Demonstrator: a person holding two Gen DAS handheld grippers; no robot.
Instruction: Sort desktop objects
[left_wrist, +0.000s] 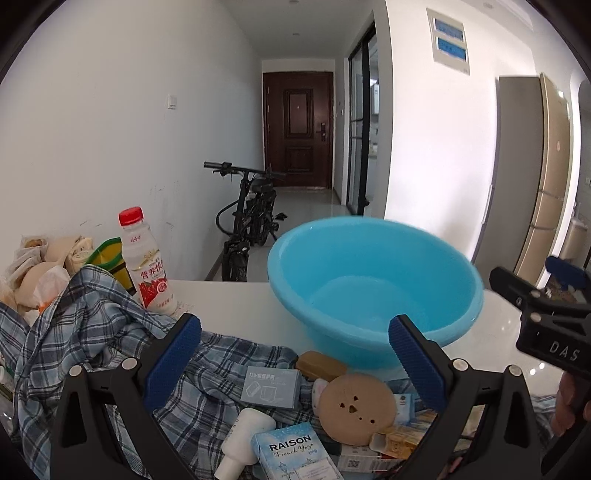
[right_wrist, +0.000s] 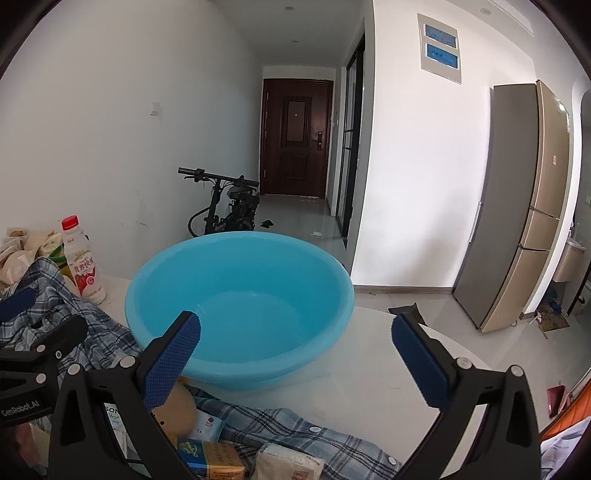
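Counts of what sits on the counter and behind it

One blue basin, one plaid shirt, one drink bottle with a red cap, one white bottle lying down, one round tan disc with small holes, one brown bar. Small boxes: at least four in the left wrist view, among them one grey-blue box and one pale blue box; others are partly hidden, so the full count is unclear. One heap of bags, number unclear. One bicycle, one dark door, one fridge.
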